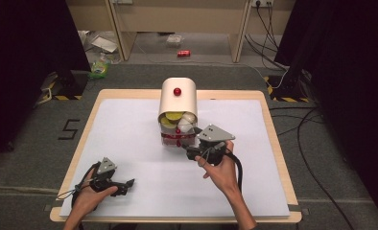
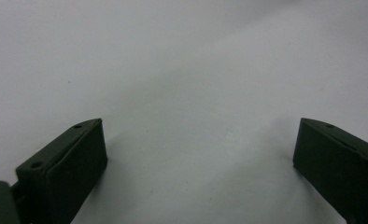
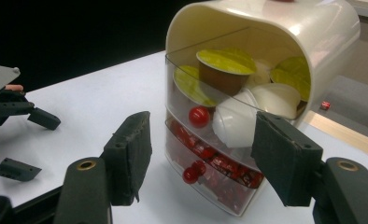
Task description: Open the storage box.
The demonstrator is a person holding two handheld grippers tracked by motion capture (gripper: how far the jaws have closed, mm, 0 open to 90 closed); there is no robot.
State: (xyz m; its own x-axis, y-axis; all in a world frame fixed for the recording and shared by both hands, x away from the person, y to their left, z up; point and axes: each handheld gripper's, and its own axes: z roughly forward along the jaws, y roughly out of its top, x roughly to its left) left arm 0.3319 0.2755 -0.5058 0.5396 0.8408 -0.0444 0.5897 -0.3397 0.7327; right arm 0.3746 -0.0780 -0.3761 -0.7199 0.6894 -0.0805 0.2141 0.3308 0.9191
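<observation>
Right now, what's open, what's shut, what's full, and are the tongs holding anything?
Left tongs: open, holding nothing, low over the white table.
Right tongs: open, holding nothing, pointed at the drawer box.
Top drawer: pulled out a little, full of yellow-lidded and white pods.
Lower drawer: closed, filled with red packets.
Drawer box: upright, mid-table.

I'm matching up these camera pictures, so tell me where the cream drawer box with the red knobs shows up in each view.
High view: drawer box at table centre, just beyond the right gripper.
Left gripper view: not in it.
Right gripper view: upper right, between the open jaws.
Shared landmark: white table sheet.
</observation>
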